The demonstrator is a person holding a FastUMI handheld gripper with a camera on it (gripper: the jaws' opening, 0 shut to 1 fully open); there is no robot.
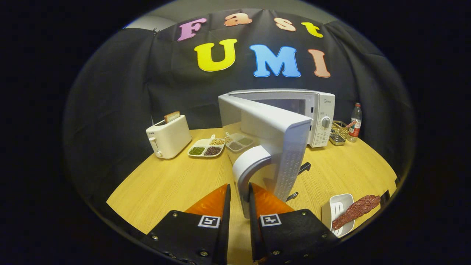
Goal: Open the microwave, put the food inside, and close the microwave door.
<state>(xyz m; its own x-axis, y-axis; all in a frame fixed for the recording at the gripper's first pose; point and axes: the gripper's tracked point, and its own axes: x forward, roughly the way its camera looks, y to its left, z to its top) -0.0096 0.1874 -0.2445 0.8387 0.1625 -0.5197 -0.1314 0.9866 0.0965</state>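
Door swung wide on the microwave [319,110], which sits toward the back right of the table [176,184], and the gripper [239,200] has its 2 fingers closed to a narrow gap around the lower end of the door handle [245,173] — both appear to press on it, though the contact itself is hard to see. The door [272,129] looks stiff and hinged, so it should swing rather than lift; the curved handle is the natural place to hold. The food [356,210], a dark reddish strip, lies across a white dish [336,209] at the table's front right edge — it looks light and probably soft, best taken near its middle, I'd judge. Around: a toaster [168,138] with a slice up at back left, a divided tray of beans [206,147] beside it, a wire basket [338,133] and a bottle [355,122] at far right. The open door itself stands between the fingers and the cavity.
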